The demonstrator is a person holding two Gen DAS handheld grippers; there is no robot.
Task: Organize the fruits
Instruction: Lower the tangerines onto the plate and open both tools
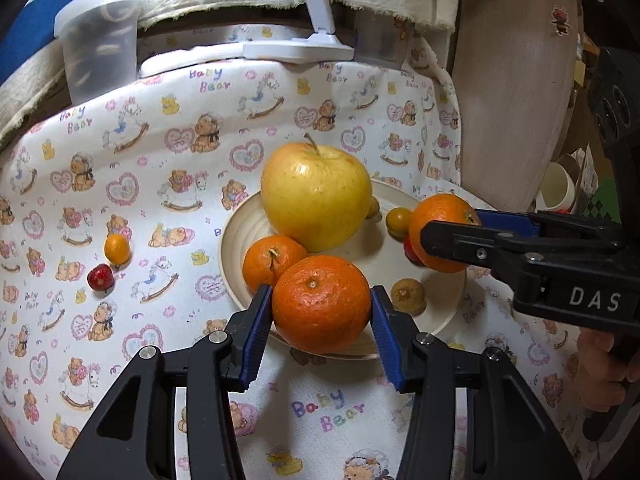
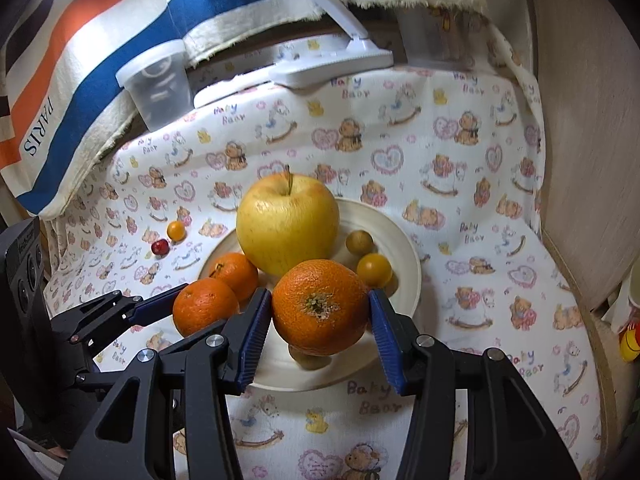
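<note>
Plate [image 1: 240,236]: cream, on the bear-print tabletop [image 1: 160,160]; holds a yellow apple [image 1: 316,196], a small mandarin [image 1: 272,264] and several small yellow fruits [image 1: 399,221].
Left hand-held gripper [image 1: 322,312]: clamped on an orange [image 1: 322,304] over the plate's near rim.
Right hand-held gripper [image 2: 320,312]: clamped on a second orange [image 2: 320,306] above the plate.
Left of the plate: a kumquat [image 1: 117,249] and a red fruit [image 1: 100,277].

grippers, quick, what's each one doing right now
Left gripper: closed on a round orange mandarin above the cream plate's near rim.
Right gripper: closed on a larger orange mandarin above the same plate.
</note>
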